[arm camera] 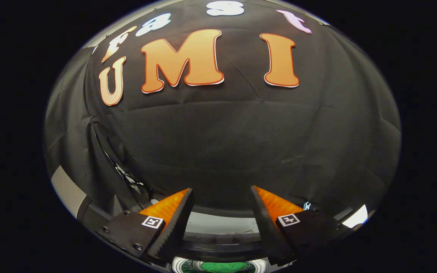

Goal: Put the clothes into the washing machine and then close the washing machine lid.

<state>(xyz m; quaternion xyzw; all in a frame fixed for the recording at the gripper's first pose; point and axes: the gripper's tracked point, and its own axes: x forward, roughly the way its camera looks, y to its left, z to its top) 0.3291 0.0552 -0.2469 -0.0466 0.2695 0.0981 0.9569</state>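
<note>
My gripper (221, 188) is open, with a wide gap and nothing held between its fingers. It is raised and looks at the black cloth wall. Low between the fingers lies the top of the washing machine (222, 224), a pale curved band with a dark rim below it. Beneath the fingers' base I see part of the round drum opening (183, 265). Something green (224, 267), perhaps a piece of clothing, lies inside the drum. I cannot make out the lid.
The black cloth wall (222, 132) stands close behind the machine. A dark cable (127, 180) hangs down the wall's left seam. A grey frame piece (68, 193) is at the far left and a bright white patch (357, 216) at the far right.
</note>
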